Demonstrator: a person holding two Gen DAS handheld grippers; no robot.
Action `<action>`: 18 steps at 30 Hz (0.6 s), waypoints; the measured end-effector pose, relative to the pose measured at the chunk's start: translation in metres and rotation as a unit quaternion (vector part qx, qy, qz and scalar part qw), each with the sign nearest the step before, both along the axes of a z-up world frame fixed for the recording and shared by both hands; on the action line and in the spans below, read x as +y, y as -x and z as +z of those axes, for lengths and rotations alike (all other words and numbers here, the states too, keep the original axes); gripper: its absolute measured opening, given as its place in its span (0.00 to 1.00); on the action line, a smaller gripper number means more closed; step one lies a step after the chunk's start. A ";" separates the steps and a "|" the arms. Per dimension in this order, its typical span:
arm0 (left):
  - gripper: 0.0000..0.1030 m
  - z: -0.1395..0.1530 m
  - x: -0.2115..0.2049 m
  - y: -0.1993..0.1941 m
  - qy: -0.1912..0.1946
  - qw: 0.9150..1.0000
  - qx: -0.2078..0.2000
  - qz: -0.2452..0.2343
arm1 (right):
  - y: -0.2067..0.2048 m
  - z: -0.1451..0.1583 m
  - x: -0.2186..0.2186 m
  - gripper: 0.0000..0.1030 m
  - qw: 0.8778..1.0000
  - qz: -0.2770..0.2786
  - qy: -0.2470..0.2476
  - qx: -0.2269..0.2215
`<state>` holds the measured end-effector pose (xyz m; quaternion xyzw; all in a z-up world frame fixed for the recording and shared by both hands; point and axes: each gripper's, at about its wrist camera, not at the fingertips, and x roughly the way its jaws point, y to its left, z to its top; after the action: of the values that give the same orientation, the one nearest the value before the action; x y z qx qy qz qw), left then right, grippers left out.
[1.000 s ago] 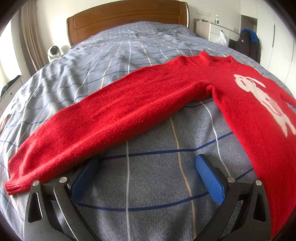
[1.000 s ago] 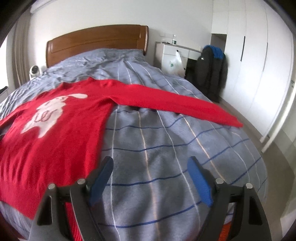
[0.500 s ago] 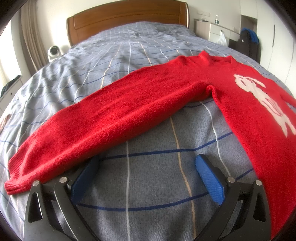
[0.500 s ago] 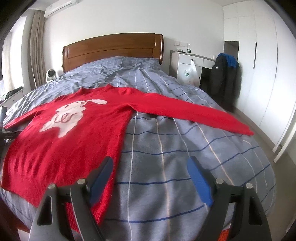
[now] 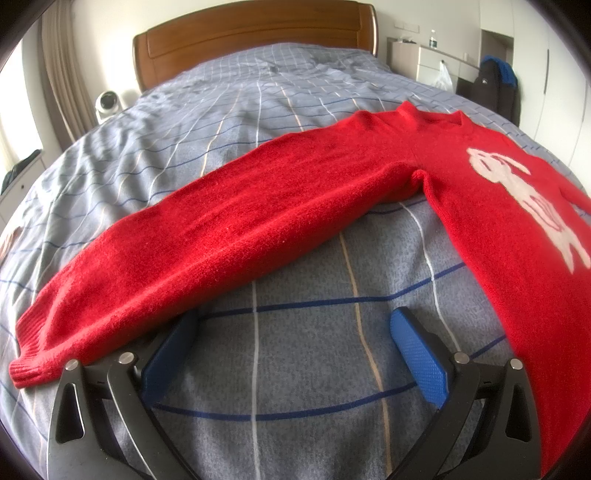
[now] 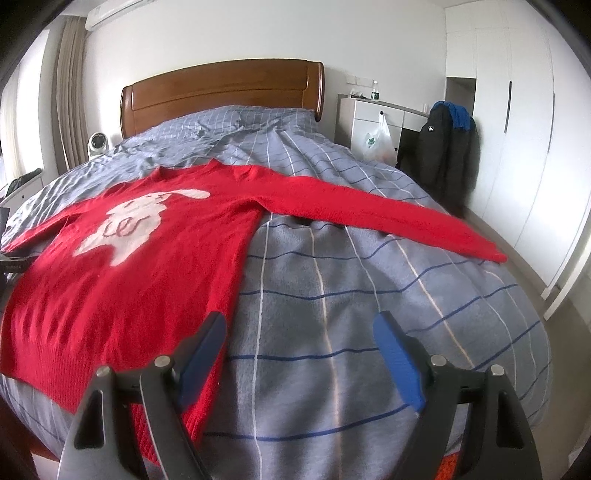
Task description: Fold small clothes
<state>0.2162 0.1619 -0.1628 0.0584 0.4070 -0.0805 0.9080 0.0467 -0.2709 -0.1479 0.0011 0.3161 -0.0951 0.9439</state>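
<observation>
Sweater [image 5: 295,206], red with a white rabbit, lies spread flat on the grey checked bedspread [image 5: 303,369], sleeves out. Left gripper [image 5: 291,354] gapes wide over bare bedspread beside one sleeve, holding nothing. Right gripper [image 6: 299,354] spreads wide too, empty, by the sweater's side edge.

A bedroom in daylight. Ahead of the jaws, a bed [image 6: 332,266] covered in a grey-blue checked duvet reaches to a curved wooden headboard [image 6: 221,92] against a white wall [image 6: 221,33]. Left of the jaws: beige curtains [image 6: 68,92] and a small white fan [image 6: 98,144]. Right of the jaws: a white dresser [image 6: 373,118] with a hanging plastic bag [image 6: 376,140], a dark jacket [image 6: 447,147], and tall white wardrobes [image 6: 517,129].
</observation>
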 end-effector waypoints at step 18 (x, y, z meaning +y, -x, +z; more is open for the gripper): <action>1.00 0.000 0.000 0.000 0.000 1.000 0.000 0.000 | -0.002 -0.003 -0.001 0.79 1.000 -0.002 -0.007 0.004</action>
<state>0.2162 0.1617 -0.1630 0.0582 0.4069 -0.0802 0.9081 0.0486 -0.2720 -0.1512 0.0076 0.3206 -0.0949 0.9424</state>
